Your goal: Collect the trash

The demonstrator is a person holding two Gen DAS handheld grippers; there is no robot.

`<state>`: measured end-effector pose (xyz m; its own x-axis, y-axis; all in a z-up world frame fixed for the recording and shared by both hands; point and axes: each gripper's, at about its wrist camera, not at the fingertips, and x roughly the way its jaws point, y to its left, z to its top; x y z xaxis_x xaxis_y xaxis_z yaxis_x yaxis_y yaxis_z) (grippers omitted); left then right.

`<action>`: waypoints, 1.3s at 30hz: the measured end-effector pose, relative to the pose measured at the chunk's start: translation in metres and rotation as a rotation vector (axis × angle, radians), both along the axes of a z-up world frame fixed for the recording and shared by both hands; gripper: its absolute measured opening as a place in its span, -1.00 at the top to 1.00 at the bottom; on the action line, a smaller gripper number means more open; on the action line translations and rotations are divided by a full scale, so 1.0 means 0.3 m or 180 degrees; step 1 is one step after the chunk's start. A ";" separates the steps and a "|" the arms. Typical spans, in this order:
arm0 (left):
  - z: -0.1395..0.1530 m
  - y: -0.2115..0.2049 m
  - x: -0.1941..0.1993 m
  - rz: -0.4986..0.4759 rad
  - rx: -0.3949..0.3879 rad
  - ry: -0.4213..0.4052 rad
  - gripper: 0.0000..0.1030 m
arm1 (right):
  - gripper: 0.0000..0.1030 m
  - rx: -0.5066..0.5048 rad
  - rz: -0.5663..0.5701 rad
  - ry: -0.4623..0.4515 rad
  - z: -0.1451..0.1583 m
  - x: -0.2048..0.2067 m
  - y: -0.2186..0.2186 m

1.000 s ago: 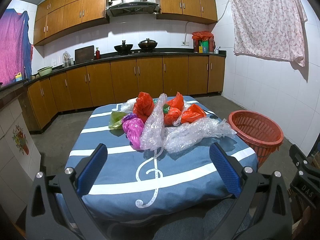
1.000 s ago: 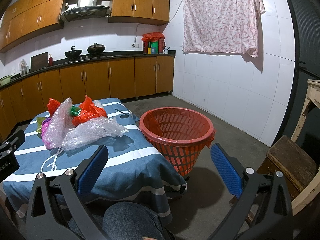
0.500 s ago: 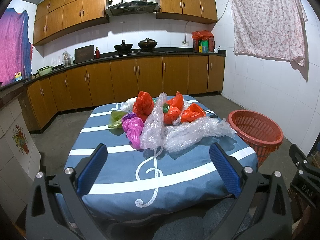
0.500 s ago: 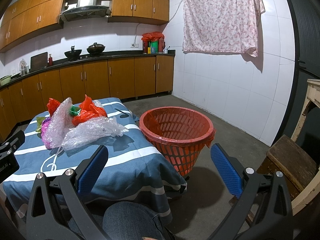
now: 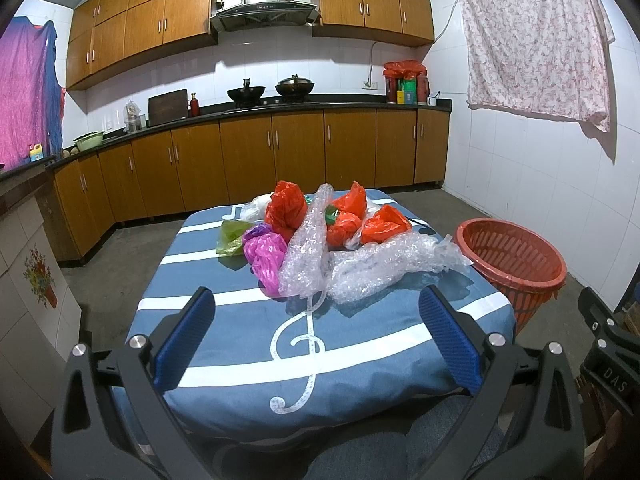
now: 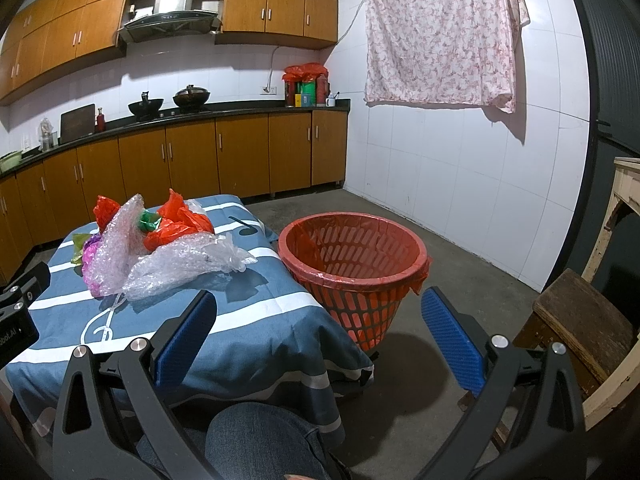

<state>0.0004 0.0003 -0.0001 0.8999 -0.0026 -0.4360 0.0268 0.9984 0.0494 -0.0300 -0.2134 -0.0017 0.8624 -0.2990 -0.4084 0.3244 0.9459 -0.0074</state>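
A heap of trash lies on the blue striped table (image 5: 248, 344): clear bubble wrap (image 5: 384, 264) (image 6: 180, 264), red plastic bags (image 5: 286, 210) (image 6: 176, 220), a pink bag (image 5: 266, 258) and a green bag (image 5: 230, 236). A red slotted basket (image 5: 516, 260) (image 6: 356, 264) stands on the floor to the right of the table. My left gripper (image 5: 316, 322) is open, short of the heap, above the table's near edge. My right gripper (image 6: 318, 320) is open, between the table corner and the basket, holding nothing.
Wooden cabinets and a dark counter (image 5: 280, 102) with pots run along the back wall. A wooden stool (image 6: 580, 320) and pale wooden frame (image 6: 624, 192) stand at the right. A person's knee in jeans (image 6: 264, 440) is below the grippers. A floral cloth (image 6: 440, 32) hangs on the tiled wall.
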 end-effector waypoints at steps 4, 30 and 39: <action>0.000 0.000 0.000 0.0001 0.0000 0.0001 -0.93 | -0.97 0.0000 0.0002 0.0002 0.000 0.000 0.000; -0.002 0.003 0.000 0.0000 -0.0003 0.0013 -0.93 | -0.97 0.0001 0.0001 0.0008 -0.001 0.003 0.006; -0.025 0.042 0.014 0.0084 -0.0080 0.0063 -0.93 | -0.97 0.0051 0.0041 0.0078 -0.011 0.029 -0.003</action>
<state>0.0047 0.0128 -0.0076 0.8910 0.0098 -0.4539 0.0013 0.9997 0.0241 -0.0212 -0.2143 -0.0052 0.8558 -0.2812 -0.4342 0.3122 0.9500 -0.0001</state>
